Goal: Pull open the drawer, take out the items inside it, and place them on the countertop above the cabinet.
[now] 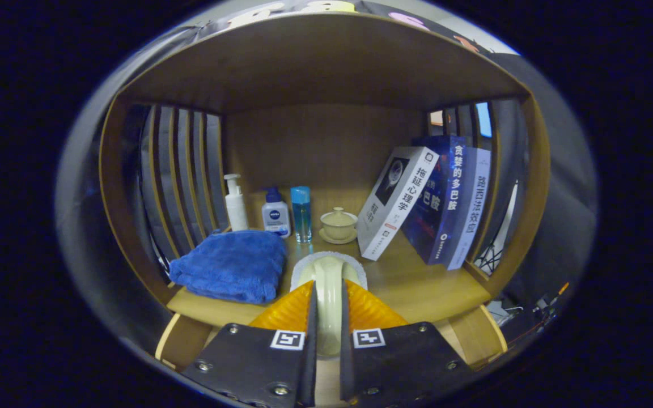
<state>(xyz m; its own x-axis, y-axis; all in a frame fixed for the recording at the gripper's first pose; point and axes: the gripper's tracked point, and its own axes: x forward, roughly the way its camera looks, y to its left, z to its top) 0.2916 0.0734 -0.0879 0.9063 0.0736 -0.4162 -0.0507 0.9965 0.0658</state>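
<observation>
Two fingers of the gripper (327,317) press from either side on the cream handle of a brush (328,294), so the tongs are clamped on that item. Handle runs forward in the narrow gap between the fingers; its far end meets a pale, fuzzy rounded head (329,262) just ahead of the fingertips, low over the countertop (417,283). Cannot tell whether the head touches the wood or is held just above it. Blue folded towel (230,265) lies on the countertop to the left of the fingers, close beside the brush head. Beyond the towel, against the back panel, three containers stand upright in a row: a white pump bottle (236,203), a squat white bottle with a dark blue cap (276,212), and a clear blue bottle with a blue cap (301,213). Just right of those, a cream lidded cup on a saucer (338,225) sits beyond the fingertips. Further right, three books lean leftward together: a white book (397,201) in front, a dark blue book (437,198) behind it, and a pale-spined book (471,207) nearest the right wall. Wooden shelf board (321,62) spans overhead; slatted side panels (182,181) close the left and right of the alcove. Part of the cabinet's wooden front edge (176,340) shows below the countertop, beside the fingers.
</observation>
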